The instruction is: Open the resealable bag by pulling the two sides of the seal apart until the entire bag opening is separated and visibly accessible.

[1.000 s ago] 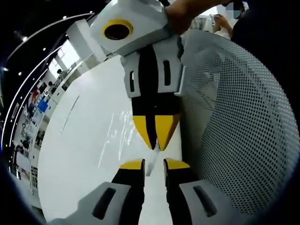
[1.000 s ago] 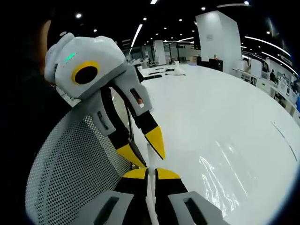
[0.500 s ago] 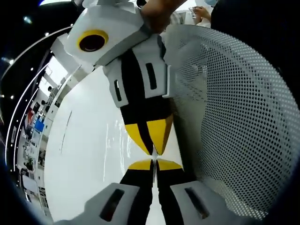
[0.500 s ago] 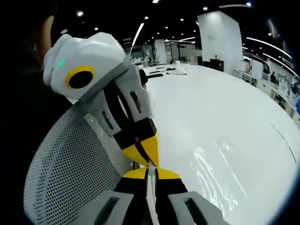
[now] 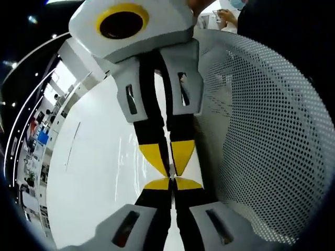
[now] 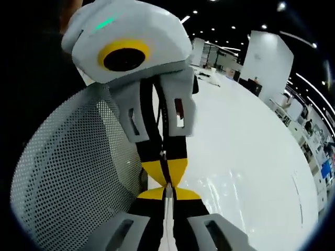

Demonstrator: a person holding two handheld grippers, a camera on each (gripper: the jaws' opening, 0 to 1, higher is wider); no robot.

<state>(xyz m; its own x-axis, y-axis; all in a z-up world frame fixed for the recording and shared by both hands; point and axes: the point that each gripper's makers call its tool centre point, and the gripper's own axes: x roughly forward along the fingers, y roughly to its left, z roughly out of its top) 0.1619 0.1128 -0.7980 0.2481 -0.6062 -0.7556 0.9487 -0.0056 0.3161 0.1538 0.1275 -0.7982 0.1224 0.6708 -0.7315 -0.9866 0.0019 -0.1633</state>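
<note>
The clear resealable bag (image 5: 127,152) lies as faint glints on the white table (image 5: 86,178). Its thin top edge rises between my jaws. My left gripper (image 5: 170,183) is shut on that edge, its yellow tips pressed together. My right gripper (image 5: 170,168) comes down from above, tip to tip with the left, and is shut on the same edge. In the right gripper view the right gripper (image 6: 168,193) pinches a thin pale strip of the bag (image 6: 168,212). The left gripper (image 6: 167,177) meets it from above. The bag's glossy body (image 6: 236,203) spreads to the right.
A white mesh chair back (image 5: 261,146) stands close beside the grippers, also as the chair back (image 6: 68,167) in the right gripper view. The table (image 6: 251,136) stretches far, with small items (image 6: 209,78) at its far end. Shelves (image 5: 31,136) line the room's edge.
My left gripper's jaws, apart a second ago, have shut on the bag's edge. The two grippers have drawn in until their tips meet, and both views have rolled.
</note>
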